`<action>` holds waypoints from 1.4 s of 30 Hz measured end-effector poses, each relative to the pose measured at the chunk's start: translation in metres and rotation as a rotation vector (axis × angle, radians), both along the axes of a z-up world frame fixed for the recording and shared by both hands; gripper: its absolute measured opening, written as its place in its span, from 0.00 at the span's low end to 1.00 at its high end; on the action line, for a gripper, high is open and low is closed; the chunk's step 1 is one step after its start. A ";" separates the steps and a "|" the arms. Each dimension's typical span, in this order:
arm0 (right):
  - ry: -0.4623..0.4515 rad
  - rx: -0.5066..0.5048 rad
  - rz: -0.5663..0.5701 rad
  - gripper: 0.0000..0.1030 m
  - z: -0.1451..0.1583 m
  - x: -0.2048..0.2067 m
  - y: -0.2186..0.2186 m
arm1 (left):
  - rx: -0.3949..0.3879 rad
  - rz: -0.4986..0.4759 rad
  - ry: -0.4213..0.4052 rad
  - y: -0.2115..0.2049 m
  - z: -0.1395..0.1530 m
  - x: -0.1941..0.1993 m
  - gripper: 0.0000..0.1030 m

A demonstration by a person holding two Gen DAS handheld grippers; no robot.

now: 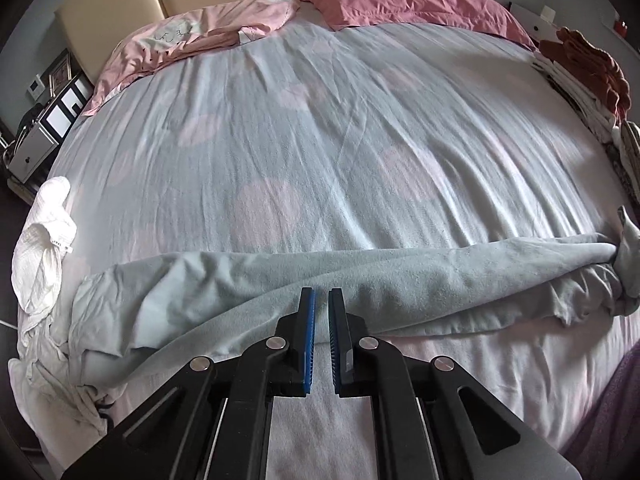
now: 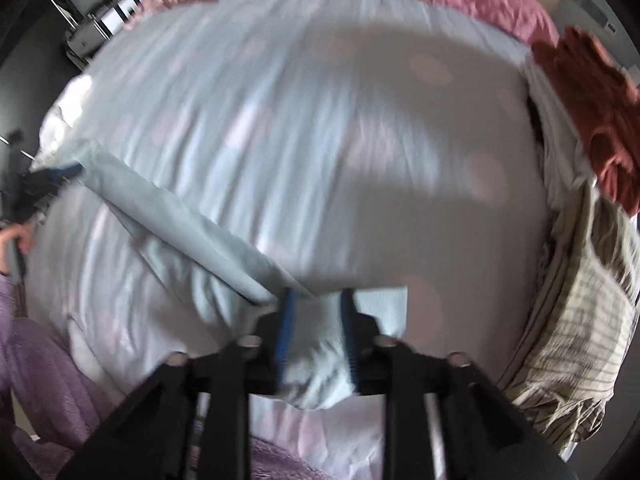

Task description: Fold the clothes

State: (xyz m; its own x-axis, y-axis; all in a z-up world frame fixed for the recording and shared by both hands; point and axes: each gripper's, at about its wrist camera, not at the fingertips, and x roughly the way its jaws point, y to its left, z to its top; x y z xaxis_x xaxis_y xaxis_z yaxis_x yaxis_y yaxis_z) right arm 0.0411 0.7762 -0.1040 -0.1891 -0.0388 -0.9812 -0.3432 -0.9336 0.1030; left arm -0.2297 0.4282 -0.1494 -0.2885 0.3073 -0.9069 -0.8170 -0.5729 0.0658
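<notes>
A long grey-green garment [image 1: 400,276] lies bunched in a band across the near part of the bed. My left gripper [image 1: 322,292] points down at its near hem, blue pads only a narrow slit apart with the cloth pinched at their tips. In the blurred right wrist view the same garment [image 2: 180,220] stretches from the left gripper [image 2: 56,174] at far left to my right gripper [image 2: 318,296]. The right jaws stand apart with a bunched end of the garment lying between and under them; the pads do not clearly press on it.
The bed's pale blue sheet [image 1: 320,140] has pink spots. Pink pillows [image 1: 400,0] lie at the headboard. A white cloth [image 1: 40,248] sits at the left edge. A rust-red garment [image 2: 580,100] and a striped one [image 2: 580,320] are piled at the right. A purple sleeve [image 2: 40,380] shows.
</notes>
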 end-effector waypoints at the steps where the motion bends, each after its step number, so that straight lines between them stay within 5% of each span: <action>1: -0.033 -0.004 -0.007 0.36 -0.014 0.001 0.002 | -0.001 0.010 -0.006 -0.001 0.001 -0.002 0.09; 3: -0.063 -0.018 -0.054 0.40 -0.036 0.003 0.014 | -0.006 0.035 -0.024 -0.007 0.004 -0.001 0.16; 5: -0.060 -0.076 -0.132 0.47 -0.049 0.005 0.035 | 0.001 0.047 -0.028 -0.011 0.008 0.002 0.37; 8: -0.077 -0.205 -0.229 0.47 -0.063 0.012 0.052 | 0.006 0.038 -0.007 -0.016 0.014 0.005 0.48; 10: -0.088 -0.234 -0.218 0.21 -0.065 0.016 0.046 | -0.004 0.036 -0.002 -0.016 0.016 0.007 0.48; 12: -0.083 -0.230 -0.188 0.17 -0.061 0.020 0.037 | -0.016 0.037 -0.003 -0.016 0.015 0.009 0.48; 15: -0.037 -0.186 -0.120 0.12 -0.035 0.030 0.020 | -0.024 0.038 -0.008 -0.014 0.014 0.013 0.48; 20: 0.178 -0.025 0.016 0.10 0.064 0.050 0.011 | -0.027 0.028 -0.017 -0.011 0.014 0.018 0.48; 26: 0.265 0.171 -0.034 0.10 0.129 0.079 0.044 | -0.012 0.017 -0.016 -0.009 0.019 0.026 0.48; 35: -0.036 0.163 -0.144 0.13 0.039 0.120 0.068 | -0.044 -0.003 -0.006 -0.010 0.017 0.031 0.50; 42: 0.006 0.057 -0.157 0.14 0.029 0.116 0.070 | -0.074 -0.006 0.000 -0.007 0.007 0.027 0.57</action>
State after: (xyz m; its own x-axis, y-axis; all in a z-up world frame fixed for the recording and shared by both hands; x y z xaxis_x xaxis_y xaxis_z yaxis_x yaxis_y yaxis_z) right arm 0.1572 0.8464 -0.0747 -0.1939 0.0476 -0.9799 -0.4846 -0.8731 0.0535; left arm -0.2028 0.4209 -0.1421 -0.2866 0.2412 -0.9272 -0.8204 -0.5615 0.1075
